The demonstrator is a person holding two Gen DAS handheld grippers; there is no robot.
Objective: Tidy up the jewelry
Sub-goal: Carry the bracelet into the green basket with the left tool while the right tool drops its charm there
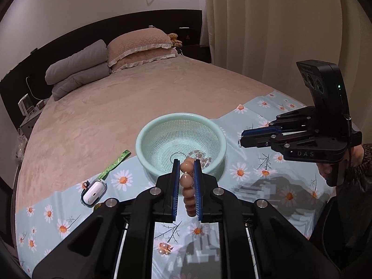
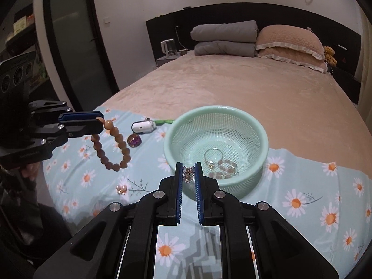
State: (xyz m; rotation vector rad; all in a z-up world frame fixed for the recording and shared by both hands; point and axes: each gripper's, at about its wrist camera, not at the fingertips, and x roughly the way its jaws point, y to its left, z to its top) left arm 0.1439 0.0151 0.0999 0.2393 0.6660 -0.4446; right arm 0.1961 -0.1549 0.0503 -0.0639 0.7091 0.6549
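Observation:
My left gripper (image 1: 186,162) is shut on a brown bead bracelet (image 1: 187,186), held above the daisy cloth just short of the mint green basket (image 1: 144,134). In the right wrist view the left gripper (image 2: 100,120) holds the bracelet (image 2: 114,148), which hangs in a loop left of the basket (image 2: 262,144). My right gripper (image 2: 188,166) is shut on a small sparkly ring or earring (image 2: 188,174) at the basket's near rim. It also shows in the left wrist view (image 1: 240,139) beside the basket. Several chains and a bangle (image 2: 220,162) lie in the basket.
A pair of pearl earrings (image 2: 122,188) lies on the daisy cloth (image 2: 302,186), also seen under the left gripper (image 1: 165,248). A purple bead ball (image 2: 134,140), a white earbud case (image 2: 143,125) and a green strap (image 1: 115,164) lie left of the basket. Pillows lie at the headboard.

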